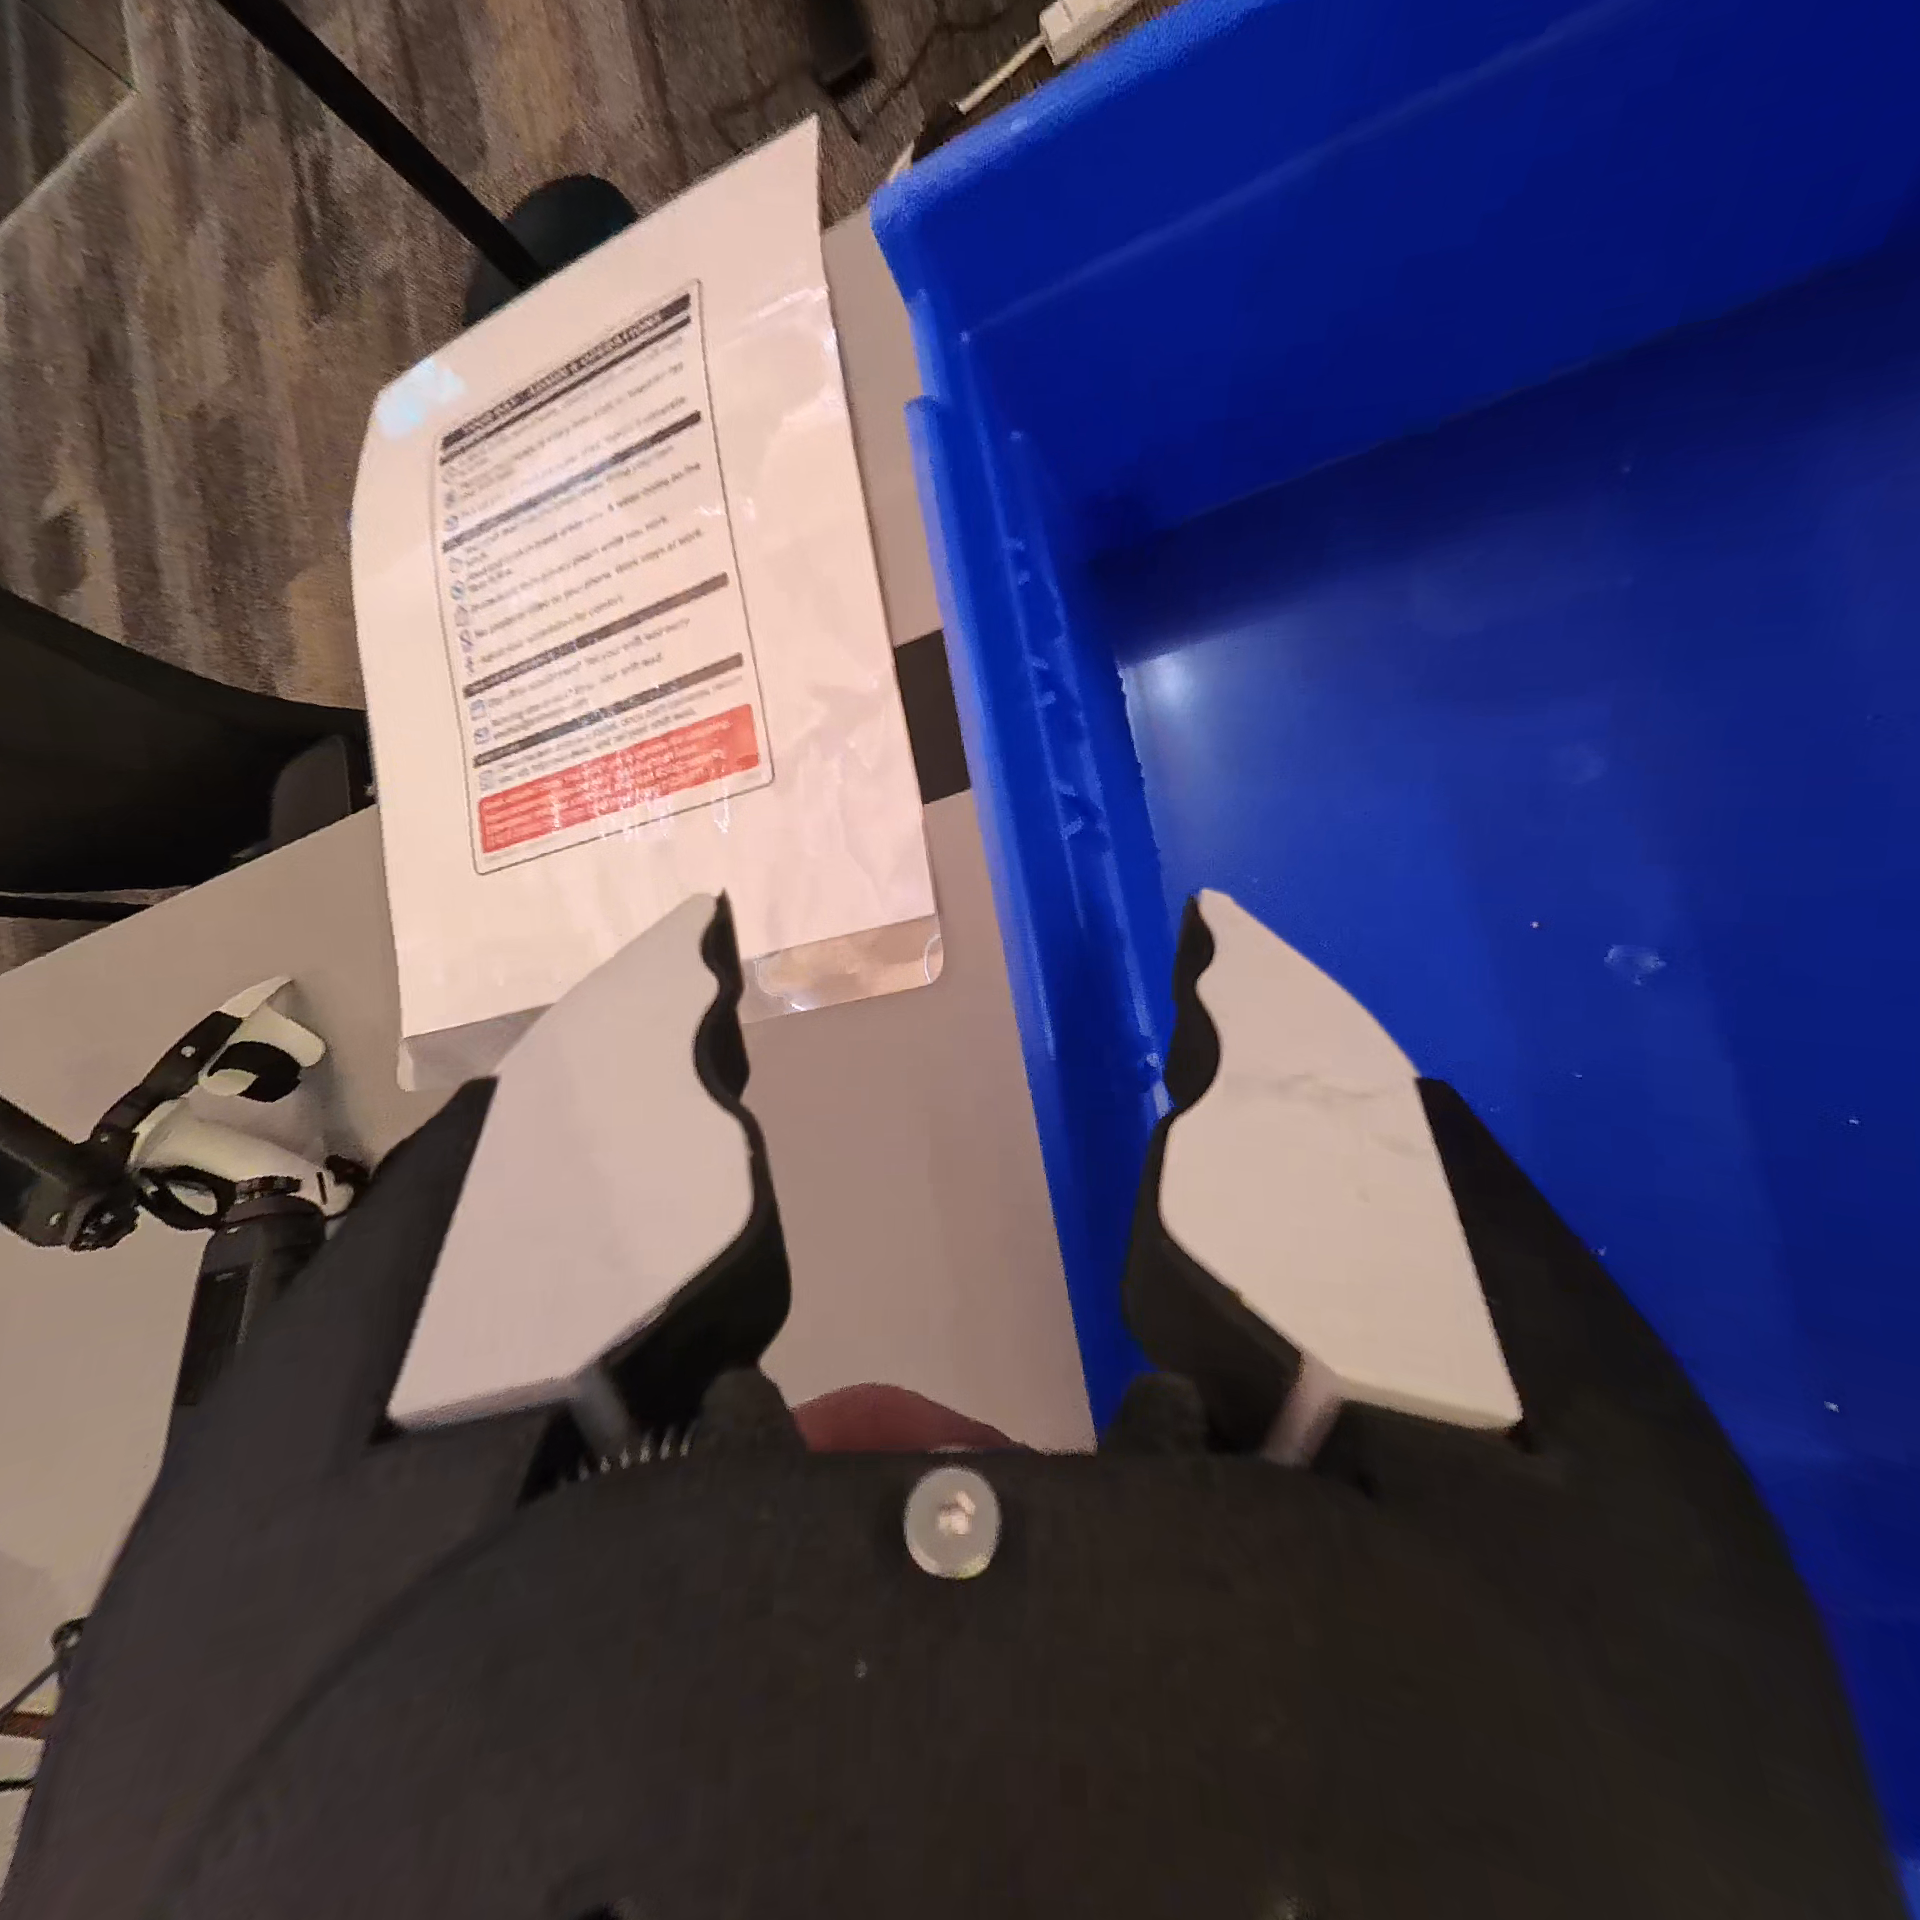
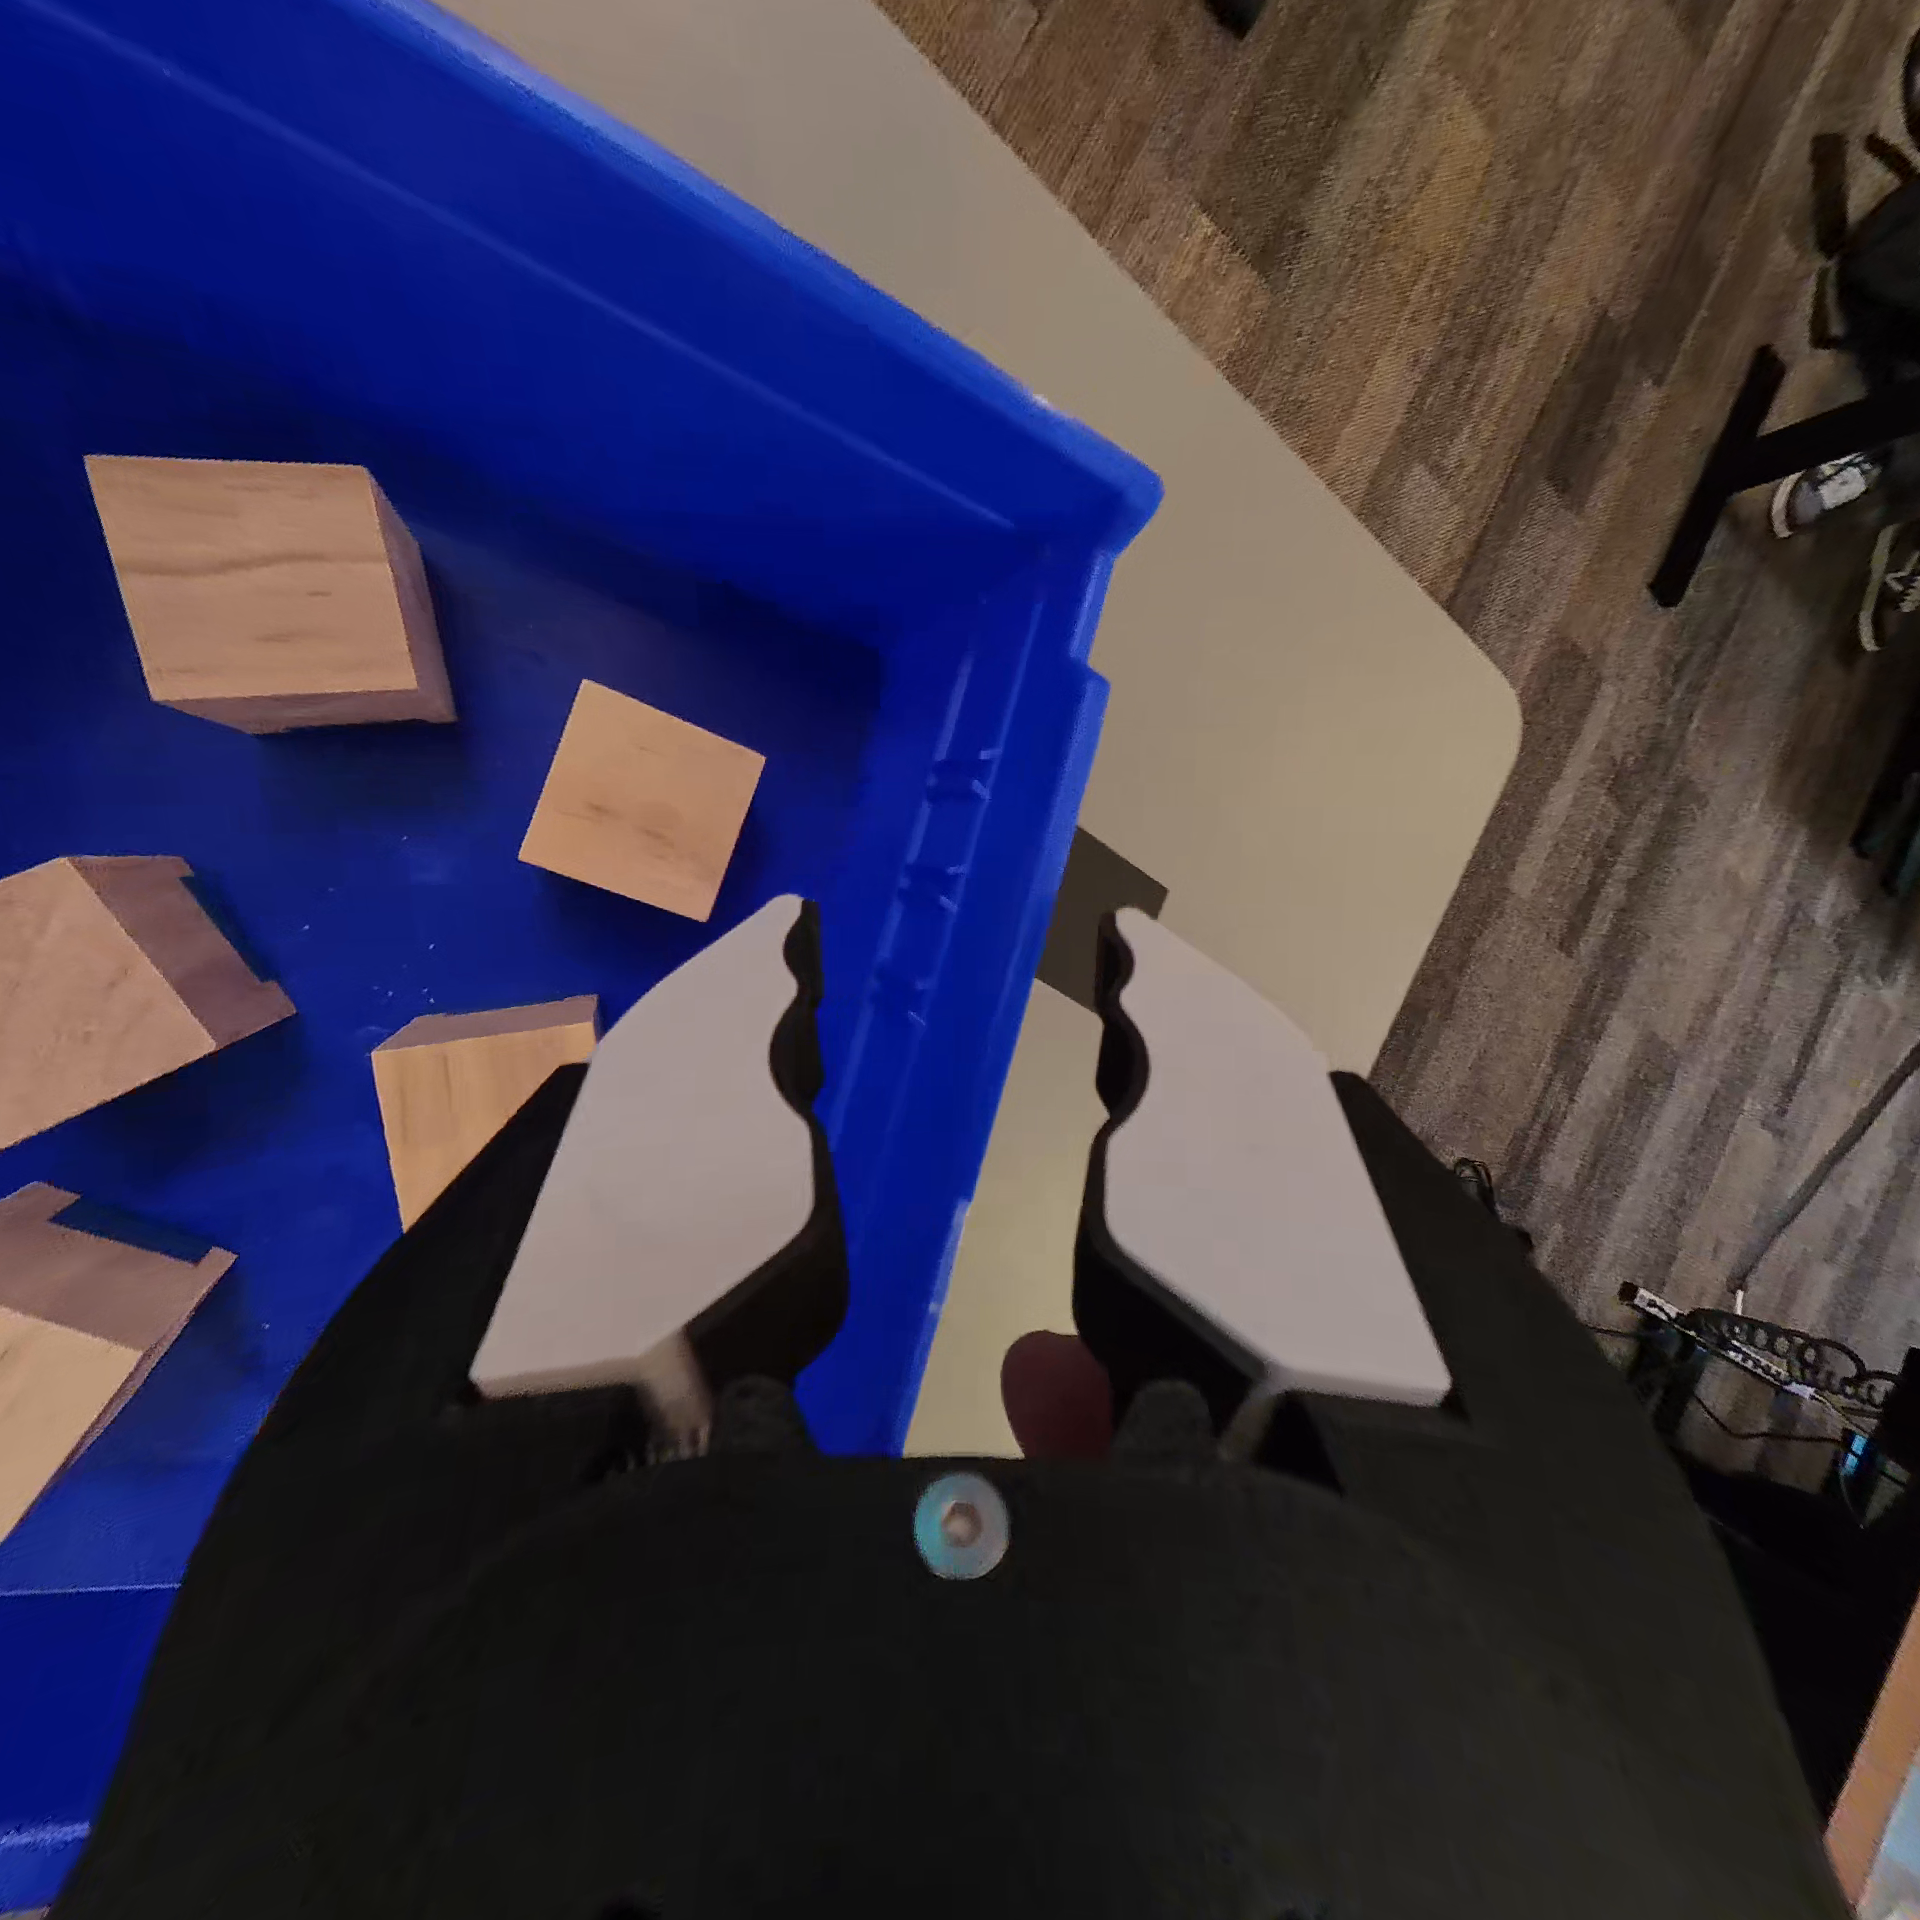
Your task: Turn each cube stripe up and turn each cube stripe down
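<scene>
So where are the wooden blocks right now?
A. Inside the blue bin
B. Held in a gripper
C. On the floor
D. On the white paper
A: the wooden blocks all lie on the bottom of the blue bin, and neither gripper holds one.

We see a pale grey bench with a rounded corner beyond the right jaws, and a dark rectangular patch on it just ahead of them. Past the bench edge lies a floor of mottled brown and grey carpet, also visible beyond the left jaws. A black furniture leg stands on it far right, with tangled cables lower down. Ahead of the left jaws a laminated printed sheet lies on the bench, catching glare from overhead light.
</scene>
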Motion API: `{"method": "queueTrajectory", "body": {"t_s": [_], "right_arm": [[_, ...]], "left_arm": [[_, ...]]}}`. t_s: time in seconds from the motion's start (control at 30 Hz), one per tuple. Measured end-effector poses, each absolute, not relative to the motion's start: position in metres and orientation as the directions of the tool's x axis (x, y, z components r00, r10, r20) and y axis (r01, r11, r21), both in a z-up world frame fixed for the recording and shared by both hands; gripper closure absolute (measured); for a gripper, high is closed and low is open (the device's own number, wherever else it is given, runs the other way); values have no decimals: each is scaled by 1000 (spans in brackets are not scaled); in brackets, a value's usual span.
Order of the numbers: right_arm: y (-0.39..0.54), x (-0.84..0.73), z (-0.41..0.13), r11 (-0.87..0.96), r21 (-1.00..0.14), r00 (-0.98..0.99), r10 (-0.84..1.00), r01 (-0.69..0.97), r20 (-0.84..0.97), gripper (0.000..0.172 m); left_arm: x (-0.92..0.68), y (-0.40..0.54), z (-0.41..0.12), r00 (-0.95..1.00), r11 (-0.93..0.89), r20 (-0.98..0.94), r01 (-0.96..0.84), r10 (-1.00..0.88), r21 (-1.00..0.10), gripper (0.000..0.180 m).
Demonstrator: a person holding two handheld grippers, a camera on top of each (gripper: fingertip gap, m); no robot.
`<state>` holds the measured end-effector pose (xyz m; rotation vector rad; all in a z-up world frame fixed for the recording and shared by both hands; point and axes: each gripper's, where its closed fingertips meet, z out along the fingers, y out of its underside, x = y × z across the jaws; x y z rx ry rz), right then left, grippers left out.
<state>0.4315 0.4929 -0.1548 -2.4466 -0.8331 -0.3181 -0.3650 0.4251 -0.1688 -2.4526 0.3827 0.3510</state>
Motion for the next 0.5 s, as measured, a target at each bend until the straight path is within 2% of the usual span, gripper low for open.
{"method": "queueTrajectory", "body": {"t_s": [0.23, 0.33, 0.5], "right_arm": [[490, 432, -170, -683, -356, 768, 526, 638, 366, 123], [490, 432, -170, -683, -357, 769, 524, 637, 367, 123], [491, 438, -174, -691, -346, 768, 519, 635, 375, 127]], "left_arm": [[-349, 417, -188, 942, -797, -199, -336, -272, -501, 151], [-346, 410, -206, 931, -829, -184, -366, -317, -423, 155], [-342, 411, -204, 942, -830, -133, -335, -309, -445, 164]]}}
